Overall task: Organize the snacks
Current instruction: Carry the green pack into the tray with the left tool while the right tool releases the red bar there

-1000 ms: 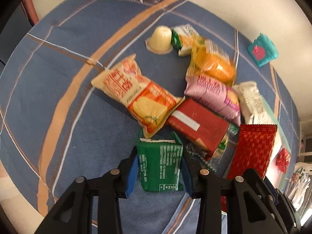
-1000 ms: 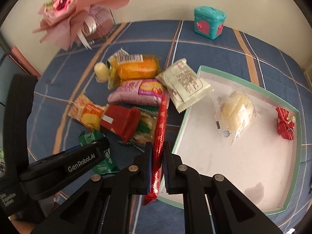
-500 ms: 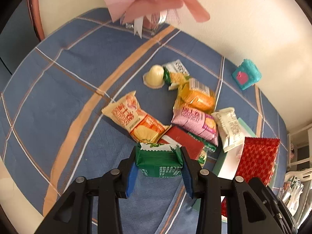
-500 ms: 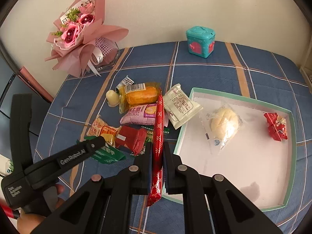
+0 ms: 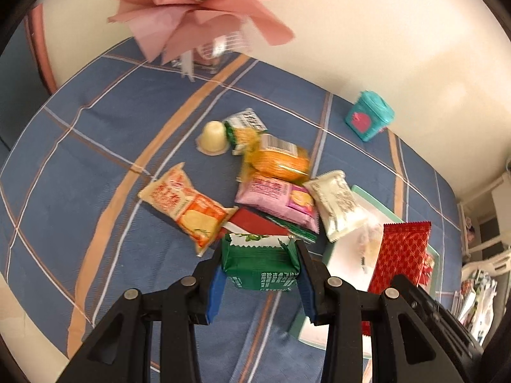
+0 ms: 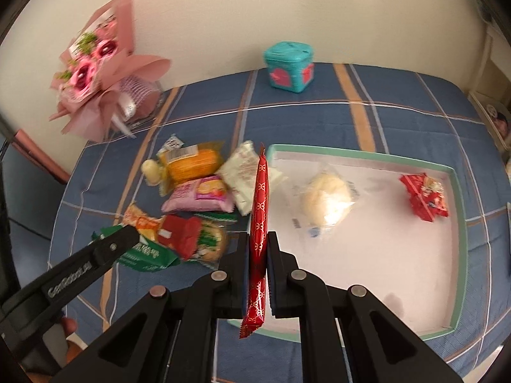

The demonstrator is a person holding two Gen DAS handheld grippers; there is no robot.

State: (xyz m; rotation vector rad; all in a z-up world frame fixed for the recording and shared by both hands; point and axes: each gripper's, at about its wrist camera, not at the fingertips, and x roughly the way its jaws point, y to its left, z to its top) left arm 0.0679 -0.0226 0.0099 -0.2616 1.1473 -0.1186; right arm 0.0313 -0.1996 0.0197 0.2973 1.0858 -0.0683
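On the left, a green packet (image 5: 260, 263) is pinched across its width by the left tool (image 5: 259, 276), whose blue pads press its two sides; it is held clear of the blue plaid tabletop (image 5: 95, 166), above the near edge of the snack pile. The wrapper looks soft and already buckled at the top, so it may be judged that it could slide out of the pads if tilted sharply.

Below and beyond it, the pile is crowded: an orange-and-cream packet (image 5: 183, 204), a red packet (image 5: 255, 221), a pink packet (image 5: 278, 198), an orange packet (image 5: 281, 161), a white packet (image 5: 337, 204) and a small jelly cup (image 5: 212, 137). A dropped packet would likely land among these and scatter them. The white packet leans over the rim of the green-edged tray (image 6: 460, 223), and could be knocked by anything carried low over that rim.

To the right, a long red wafer wrapper (image 6: 259, 223) is clamped edge-on by the right tool (image 6: 258, 252), its jaws pressed together on the thin foil. Much of it sticks out past the pads, so it may swing or catch the tray rim.

Inside the tray, a clear-wrapped bun (image 6: 324, 199) and a small red packet (image 6: 424, 198) already lie; a careless release could land on the bun.
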